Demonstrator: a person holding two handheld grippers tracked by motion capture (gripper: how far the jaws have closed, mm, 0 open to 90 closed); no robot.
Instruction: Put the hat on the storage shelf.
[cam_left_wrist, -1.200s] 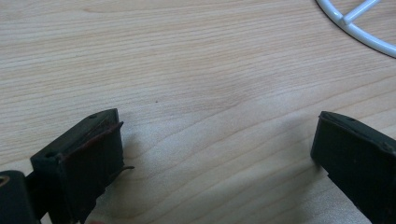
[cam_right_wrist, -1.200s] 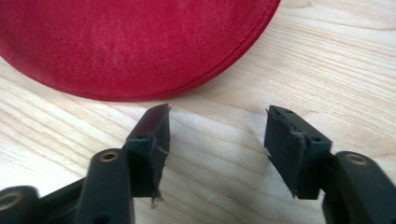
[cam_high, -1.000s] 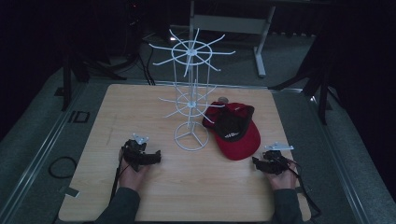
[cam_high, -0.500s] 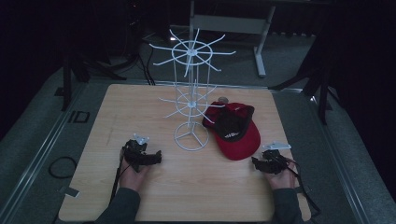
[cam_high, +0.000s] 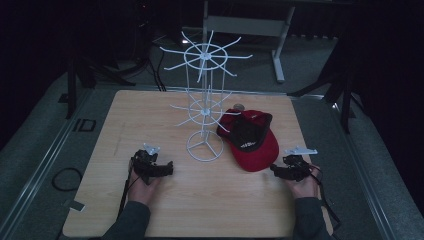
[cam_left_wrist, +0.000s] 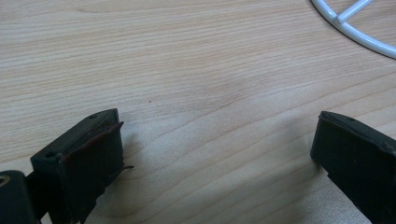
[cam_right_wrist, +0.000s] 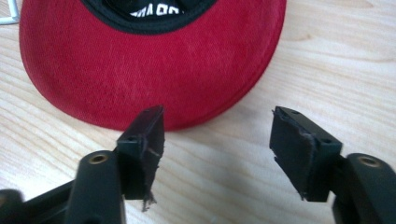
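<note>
The right gripper, jaws just opening with nothing between them, faces the brim of the red cap lying near the desk's right edge beside the white wire rack, while the left gripper rests spread, empty

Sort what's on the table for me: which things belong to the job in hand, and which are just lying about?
In the job:
- red cap, brim toward the right gripper, whose open jaws have just been opening, nothing between them
- white wire rack, beside the cap

Lying about:
- small round object behind the cap, too small to identify
- left gripper, open over bare table
</note>
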